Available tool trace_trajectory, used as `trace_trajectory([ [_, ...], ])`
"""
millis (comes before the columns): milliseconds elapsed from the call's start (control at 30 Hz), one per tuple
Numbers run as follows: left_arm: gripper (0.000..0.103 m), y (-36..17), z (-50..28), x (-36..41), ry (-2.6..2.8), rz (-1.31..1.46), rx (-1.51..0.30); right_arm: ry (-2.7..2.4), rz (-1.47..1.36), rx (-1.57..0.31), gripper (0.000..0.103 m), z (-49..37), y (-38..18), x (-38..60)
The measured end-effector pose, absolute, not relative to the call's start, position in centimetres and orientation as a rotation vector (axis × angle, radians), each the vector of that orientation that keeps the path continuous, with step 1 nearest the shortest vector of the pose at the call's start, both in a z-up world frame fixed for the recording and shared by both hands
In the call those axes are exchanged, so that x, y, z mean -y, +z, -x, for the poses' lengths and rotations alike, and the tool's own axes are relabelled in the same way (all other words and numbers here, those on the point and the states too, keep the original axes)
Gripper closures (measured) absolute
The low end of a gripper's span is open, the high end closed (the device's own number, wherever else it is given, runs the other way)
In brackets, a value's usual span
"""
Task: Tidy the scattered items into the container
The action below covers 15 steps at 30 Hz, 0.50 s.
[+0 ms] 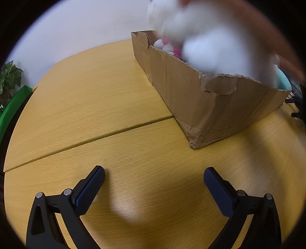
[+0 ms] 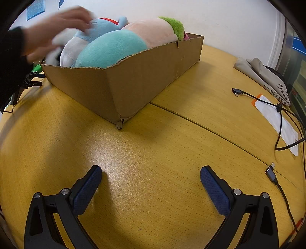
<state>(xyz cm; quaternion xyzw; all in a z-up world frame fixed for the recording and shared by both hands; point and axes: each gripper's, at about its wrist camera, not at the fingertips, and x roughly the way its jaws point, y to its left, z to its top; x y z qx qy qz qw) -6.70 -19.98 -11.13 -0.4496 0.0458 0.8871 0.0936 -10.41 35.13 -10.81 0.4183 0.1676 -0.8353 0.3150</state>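
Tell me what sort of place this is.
Probably an office or lab room: a wooden table with charging cables, posters on a white wall, and a potted plant.

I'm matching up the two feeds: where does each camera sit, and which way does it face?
Left wrist: on the left gripper, low over the table, facing the box ahead to its right; its open fingers show, with a blurred white toy.
Right wrist: on the right gripper, facing the box ahead to its left; its open fingers and a bare hand on the plush toys show.
Shared: the box, the toys, the table.
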Motion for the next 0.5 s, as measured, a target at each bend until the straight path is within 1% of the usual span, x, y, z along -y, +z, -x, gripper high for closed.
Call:
trace_trajectory([
  [500,0.000,-11.31,6.92,20.13,2.638,1.336,-0.131,-2.201,-1.102,-0.441,0.000,10.40,-10.80,-35.15],
])
